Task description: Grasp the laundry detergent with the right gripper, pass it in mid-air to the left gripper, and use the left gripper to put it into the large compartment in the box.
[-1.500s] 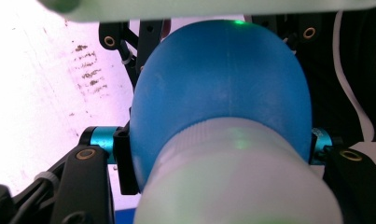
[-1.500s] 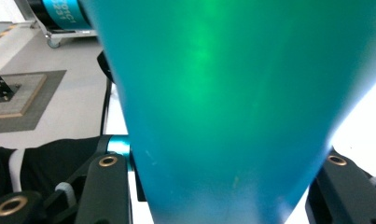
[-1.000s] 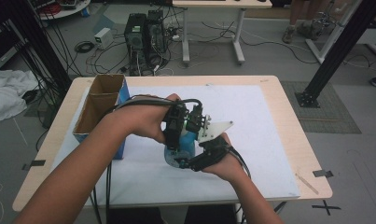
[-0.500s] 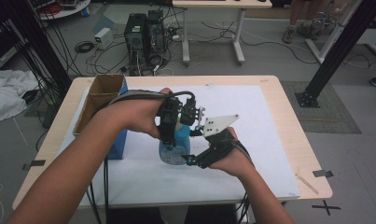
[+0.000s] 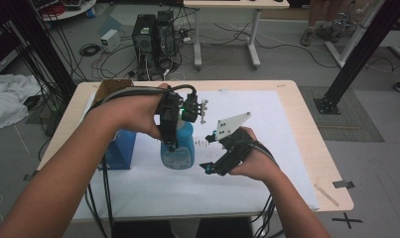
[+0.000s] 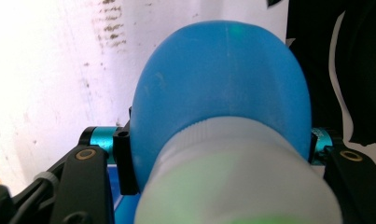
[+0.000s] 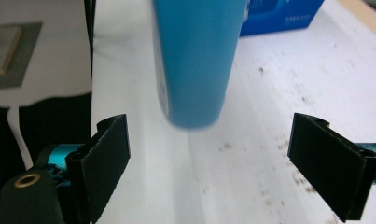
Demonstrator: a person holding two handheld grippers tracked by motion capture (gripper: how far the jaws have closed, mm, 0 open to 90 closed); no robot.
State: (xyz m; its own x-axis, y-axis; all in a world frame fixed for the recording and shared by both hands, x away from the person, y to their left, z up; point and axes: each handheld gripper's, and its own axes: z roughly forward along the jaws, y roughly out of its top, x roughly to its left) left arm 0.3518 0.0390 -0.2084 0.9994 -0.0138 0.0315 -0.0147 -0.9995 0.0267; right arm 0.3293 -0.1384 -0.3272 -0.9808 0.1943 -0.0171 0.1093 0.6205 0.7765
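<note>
Gripping the blue bottle [image 5: 177, 148] near its neck, the left gripper [image 5: 171, 144] is lifting it off the white sheet [image 5: 267, 148], while the right gripper [image 5: 213, 166], jaws just opened wide, is letting go so one hand carries it.

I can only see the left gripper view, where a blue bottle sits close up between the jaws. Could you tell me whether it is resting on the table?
Observer: In the right gripper view, the base of the blue bottle hangs clear of the white sheet, so it appears to be lifted.
Operator: Thank you. Where is the other one?
Observer: The right hand-held gripper faces the bottle's lower end. Its jaws have just been opening and stand wide on either side, touching nothing.
Operator: Is anything else close by?
Observer: In the high view, a blue box stands on the table to the bottle's left.
</note>
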